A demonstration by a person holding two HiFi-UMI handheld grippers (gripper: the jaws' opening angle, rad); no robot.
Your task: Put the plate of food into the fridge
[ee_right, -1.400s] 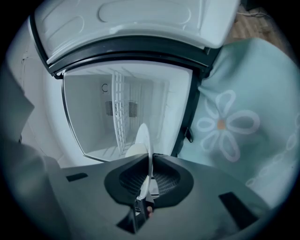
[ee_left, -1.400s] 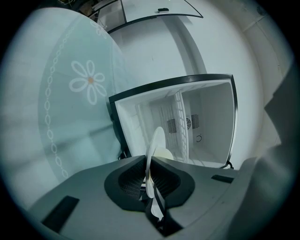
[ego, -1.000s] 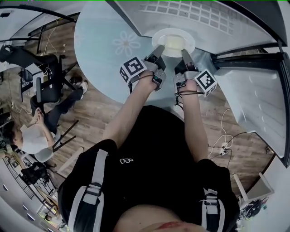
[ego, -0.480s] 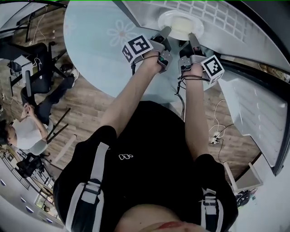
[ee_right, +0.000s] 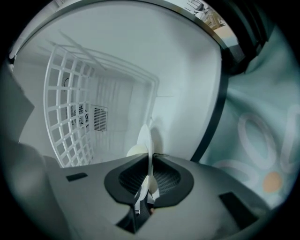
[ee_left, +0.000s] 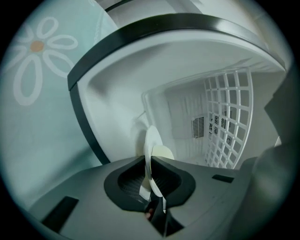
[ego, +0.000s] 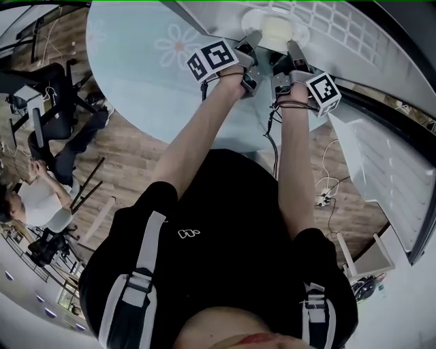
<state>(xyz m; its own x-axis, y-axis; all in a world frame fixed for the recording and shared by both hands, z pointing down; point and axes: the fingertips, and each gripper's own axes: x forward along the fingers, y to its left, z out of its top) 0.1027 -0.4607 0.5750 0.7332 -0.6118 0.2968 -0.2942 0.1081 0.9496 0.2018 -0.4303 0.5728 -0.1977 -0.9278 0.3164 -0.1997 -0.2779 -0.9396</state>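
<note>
Left claw (ee_left: pixel 149 160) clamped on plate (ee_left: pixel 151 138) rim; pale food (ee_left: pixel 163 152) on it; fridge (ee_left: pixel 122 98) interior, wire rack (ee_left: pixel 229 117) ahead

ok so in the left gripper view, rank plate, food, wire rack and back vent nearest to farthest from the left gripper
1. plate: rim between the jaws of the left gripper, which are opening.
2. food: on the plate, just past the jaws.
3. wire rack: right side of the fridge.
4. vent: back wall, farthest.

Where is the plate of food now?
Top centre of the head view: the plate is held at the fridge opening, left gripper (jaws opening) and right gripper on its opposite rims.
</note>
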